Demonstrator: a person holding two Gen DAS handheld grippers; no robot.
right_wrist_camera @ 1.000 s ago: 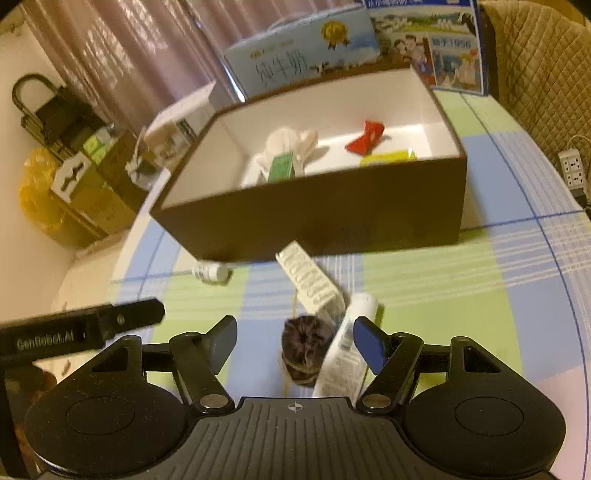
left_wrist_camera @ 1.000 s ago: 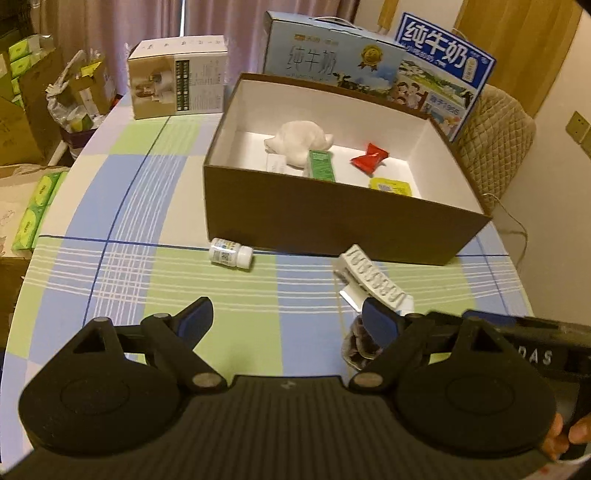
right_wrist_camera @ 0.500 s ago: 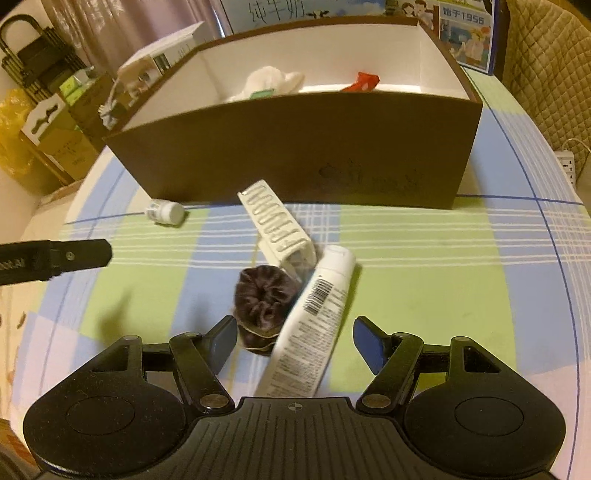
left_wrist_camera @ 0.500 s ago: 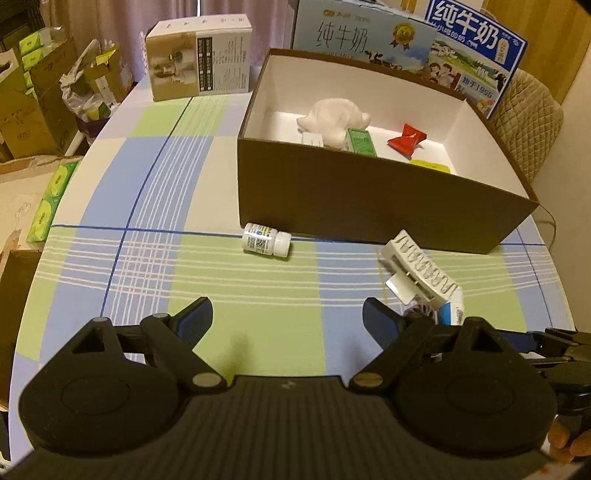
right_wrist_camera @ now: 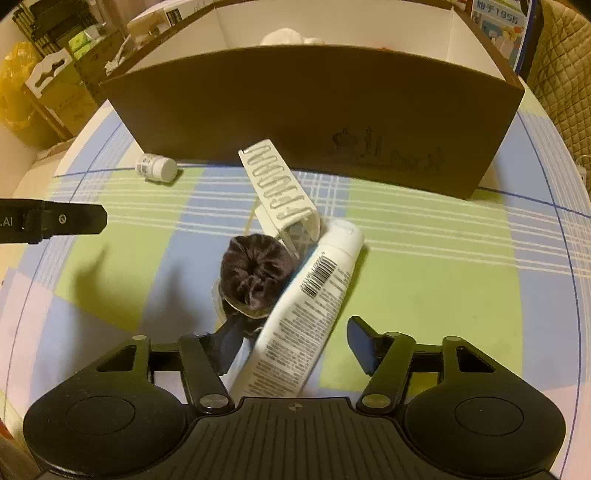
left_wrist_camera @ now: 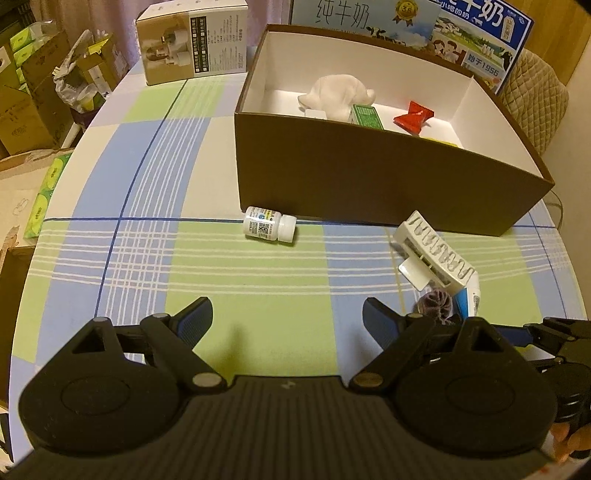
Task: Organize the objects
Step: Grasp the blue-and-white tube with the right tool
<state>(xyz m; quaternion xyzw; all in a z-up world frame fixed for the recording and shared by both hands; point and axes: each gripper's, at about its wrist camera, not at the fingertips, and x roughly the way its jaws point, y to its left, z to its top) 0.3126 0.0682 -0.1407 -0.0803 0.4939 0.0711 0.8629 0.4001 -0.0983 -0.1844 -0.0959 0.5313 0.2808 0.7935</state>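
The left gripper (left_wrist_camera: 287, 320) is held wide apart above the checked tablecloth (left_wrist_camera: 147, 206), with nothing between its fingers. A small white pill bottle (left_wrist_camera: 270, 229) is seen lying on its side ahead of it, just beside the front wall of the brown cardboard box (left_wrist_camera: 369, 177).

The right gripper (right_wrist_camera: 291, 343) is also spread wide and is lowered over a white tube (right_wrist_camera: 306, 314), which lies slanted between its fingers; whether either finger touches the tube cannot be told. The left finger is placed close against a dark hair scrunchie (right_wrist_camera: 255, 273), which rests against the tube. A white plastic clip (right_wrist_camera: 280, 192) is tilted up behind both, leaning toward the box wall.

Inside the box a white soft toy (left_wrist_camera: 338, 94), a green packet (left_wrist_camera: 365, 116) and a red wrapper (left_wrist_camera: 413, 118) are seen lying on the white floor.

A white product carton (left_wrist_camera: 192, 40) is set at the far left of the table, and blue milk cartons (left_wrist_camera: 480, 33) are stood behind the box. Part of a hand (left_wrist_camera: 569, 439) is visible at the lower right of the left wrist view.
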